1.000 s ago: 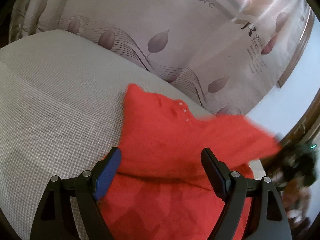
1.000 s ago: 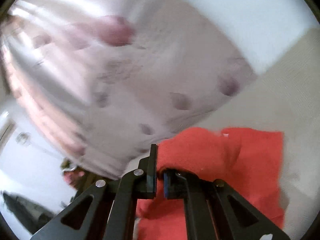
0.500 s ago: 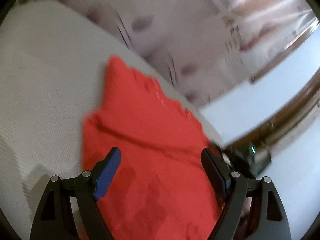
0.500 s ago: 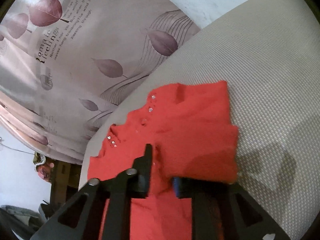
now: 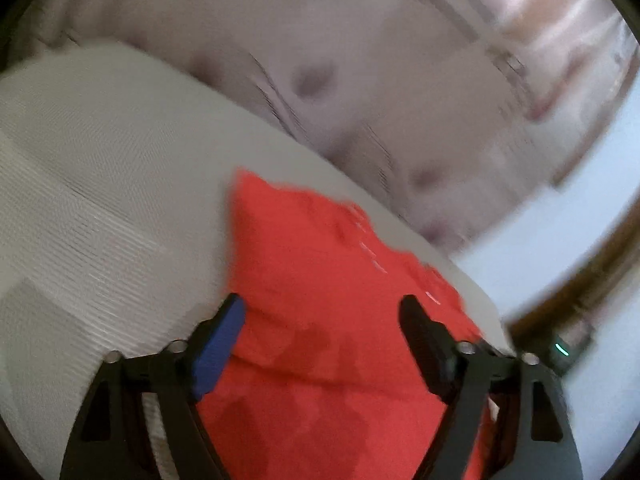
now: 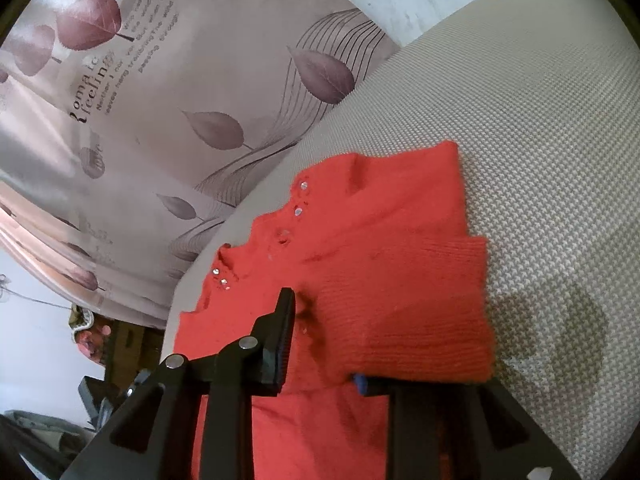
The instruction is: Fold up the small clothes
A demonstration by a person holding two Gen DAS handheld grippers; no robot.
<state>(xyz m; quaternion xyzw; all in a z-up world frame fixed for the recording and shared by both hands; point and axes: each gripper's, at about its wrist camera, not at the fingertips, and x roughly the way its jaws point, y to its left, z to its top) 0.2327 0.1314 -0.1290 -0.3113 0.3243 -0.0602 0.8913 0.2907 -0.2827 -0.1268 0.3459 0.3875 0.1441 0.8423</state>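
Note:
A small red knitted sweater (image 6: 380, 248) with small shiny studs near the neckline lies on a grey woven cushion (image 6: 540, 100). Its ribbed sleeve (image 6: 420, 320) is folded across the body. My right gripper (image 6: 324, 344) is open; the sleeve drapes over its right finger and hides that fingertip. In the blurred left wrist view the sweater (image 5: 320, 280) lies on the cushion (image 5: 100, 200). My left gripper (image 5: 320, 320) is open and empty just above the sweater's body.
A mauve curtain (image 6: 180, 80) with leaf prints and lettering hangs behind the cushion. The cushion's far edge (image 6: 248, 204) runs close behind the sweater. Dark furniture and clutter (image 6: 92, 328) stand beyond it. A white wall (image 5: 560, 240) shows at the right.
My right gripper brought the sleeve across the sweater's body and opened; the sleeve now rests there. My left gripper stayed open and shifted over the sweater.

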